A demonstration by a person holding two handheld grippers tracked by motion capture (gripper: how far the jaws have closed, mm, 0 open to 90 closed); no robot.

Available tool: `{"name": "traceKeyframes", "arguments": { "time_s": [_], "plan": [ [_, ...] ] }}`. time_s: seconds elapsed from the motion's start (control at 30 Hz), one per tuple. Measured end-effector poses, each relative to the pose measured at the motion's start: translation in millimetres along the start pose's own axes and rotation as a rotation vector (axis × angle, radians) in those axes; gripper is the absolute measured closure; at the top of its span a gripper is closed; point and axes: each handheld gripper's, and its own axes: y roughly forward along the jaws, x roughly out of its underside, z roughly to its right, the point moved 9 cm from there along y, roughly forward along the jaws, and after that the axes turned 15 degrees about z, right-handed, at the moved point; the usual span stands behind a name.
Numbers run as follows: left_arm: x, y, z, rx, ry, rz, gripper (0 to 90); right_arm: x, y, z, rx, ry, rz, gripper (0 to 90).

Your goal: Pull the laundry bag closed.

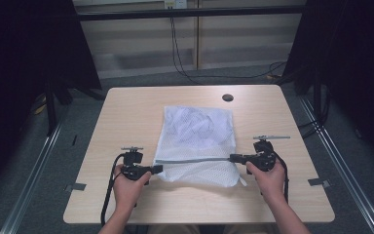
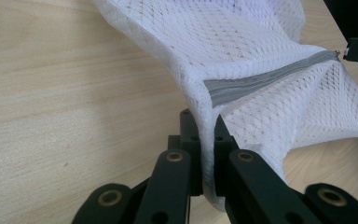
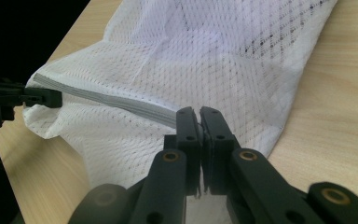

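Note:
A white mesh laundry bag (image 1: 197, 139) lies on the table with clothing inside its far half. A grey zipper (image 1: 192, 160) runs across its near part. My left gripper (image 1: 157, 168) is shut on the bag's left edge at the zipper's end; in the left gripper view the mesh bag (image 2: 261, 51) is pinched between the jaws and the zipper (image 2: 265, 77) stretches away. My right gripper (image 1: 233, 158) is shut on the zipper's right end. In the right gripper view the jaws (image 3: 199, 122) clamp the bag (image 3: 200, 56) where the zipper (image 3: 116, 101) ends. The zipper line is pulled taut between both grippers.
The light wooden table (image 1: 126, 117) has a dark round hole (image 1: 227, 97) near its far edge. Cables (image 1: 185, 63) trail over the grey floor behind the table. Black curtains (image 1: 24, 48) hang at both sides.

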Motion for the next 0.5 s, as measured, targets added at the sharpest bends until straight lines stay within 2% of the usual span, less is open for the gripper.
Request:
{"name": "traceKeyframes", "arguments": {
  "time_s": [0.07, 0.17, 0.2, 0.33, 0.37, 0.5],
  "plan": [
    [-0.5, 0.2, -1.7, -0.008, -0.003, 0.006, 89.3, -0.1, -1.0, 2.5, 0.019, -0.012, -0.002, 86.8],
    [-0.4, 0.5, -1.3, -0.006, -0.012, 0.005, 89.3, -1.4, -2.6, 4.7, 0.020, -0.001, 0.005, 86.9],
    [-0.1, 0.7, -1.9, -0.007, -0.001, 0.001, 89.3, -1.4, -2.9, 4.8, 0.022, -0.001, 0.005, 86.9],
    [-0.5, 0.4, -2.7, -0.019, -0.001, 0.003, 89.3, -0.9, -3.2, 5.4, 0.030, 0.001, 0.003, 86.9],
    [-0.6, -0.8, -4.8, -0.022, 0.011, -0.003, 89.3, -0.7, -3.8, 6.6, 0.040, 0.000, 0.002, 86.8],
    [-2.7, -1.7, -5.7, -0.015, -0.016, 0.007, 89.3, -1.6, -6.9, 11.6, 0.050, 0.010, 0.012, 86.9]
  ]
}}
